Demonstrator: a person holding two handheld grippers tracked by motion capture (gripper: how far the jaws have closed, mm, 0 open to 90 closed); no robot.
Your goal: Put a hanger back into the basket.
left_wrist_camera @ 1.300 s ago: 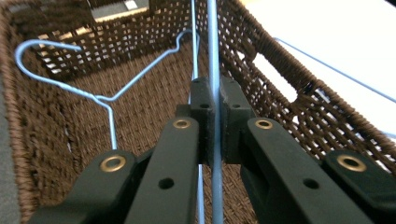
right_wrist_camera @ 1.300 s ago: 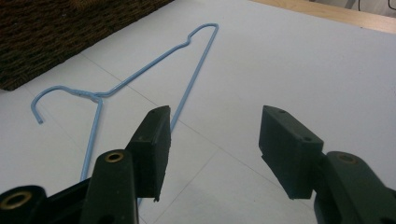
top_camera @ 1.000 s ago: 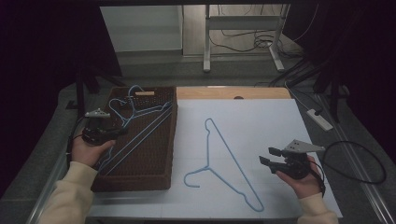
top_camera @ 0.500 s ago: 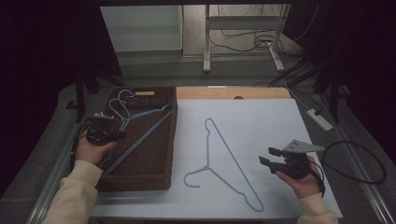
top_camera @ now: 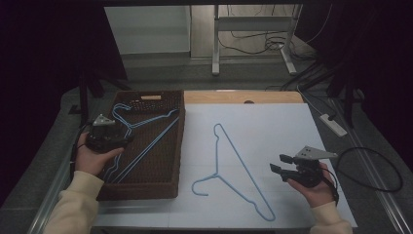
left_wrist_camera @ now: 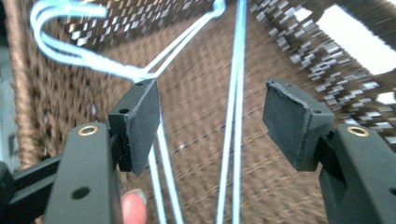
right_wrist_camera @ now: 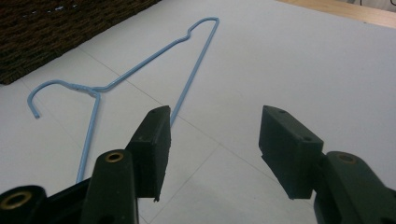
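Overhead, white table sheet [top_camera: 272, 126] under dim room light, wicker basket [top_camera: 173, 146] at left, left gripper [left_wrist_camera: 212, 116] jaws just opened, nothing between, right gripper [right_wrist_camera: 212, 140] released, dark surrounds.

Blue wire hangers [top_camera: 146, 134], at least two, lie stacked flat inside the basket [top_camera: 141, 191], hooks toward its far left corner, long bars running diagonally to its near left. One more blue hanger [top_camera: 234, 165] lies flat just right of the basket, hook toward the basket.
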